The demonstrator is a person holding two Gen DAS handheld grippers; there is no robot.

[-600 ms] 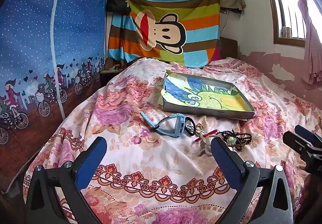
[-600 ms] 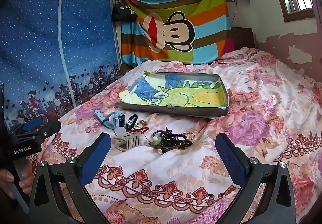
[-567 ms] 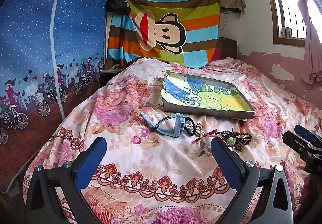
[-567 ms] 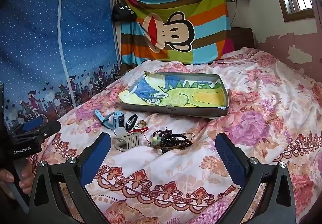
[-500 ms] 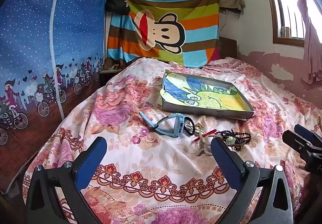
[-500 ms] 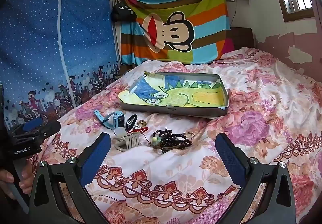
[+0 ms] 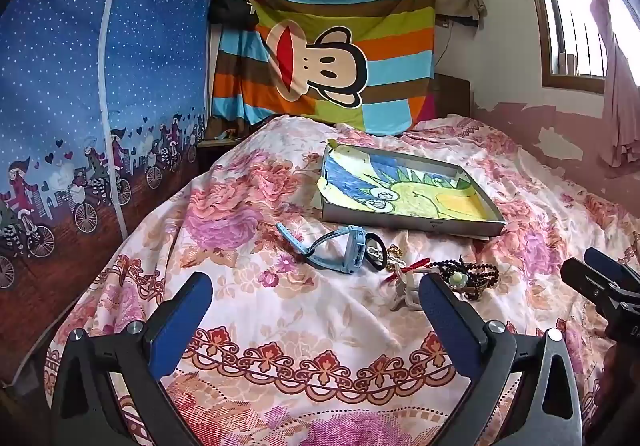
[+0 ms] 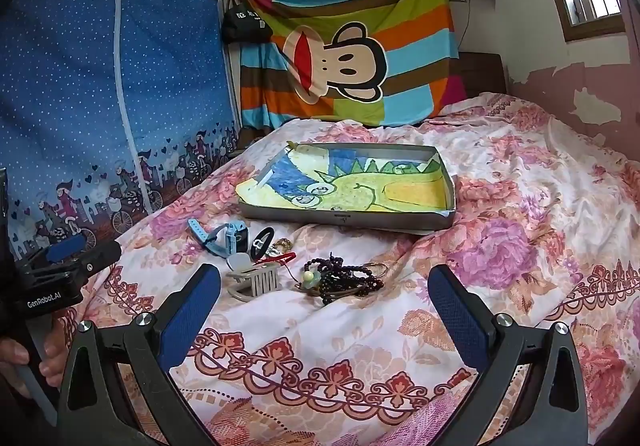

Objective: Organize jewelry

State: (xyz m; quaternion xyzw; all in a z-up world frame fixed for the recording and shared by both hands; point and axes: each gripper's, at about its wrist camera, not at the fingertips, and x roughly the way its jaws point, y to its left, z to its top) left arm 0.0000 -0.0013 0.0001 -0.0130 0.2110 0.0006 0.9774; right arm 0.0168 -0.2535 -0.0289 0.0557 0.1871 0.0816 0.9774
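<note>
"GenRobot.AI" is printed on the left hand-held gripper (image 8: 60, 266); both it and the right hand-held gripper (image 8: 324, 306) gape wide, holding nothing.

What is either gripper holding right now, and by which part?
Nothing. The left gripper and right gripper are both open and empty above the bedspread; the jewelry pile lies untouched.

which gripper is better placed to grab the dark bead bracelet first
Right, probably. The right gripper is open and the bead bracelet lies almost centred just ahead of its fingers. For the left gripper, also open, the bracelet lies off beyond its right finger.
</note>
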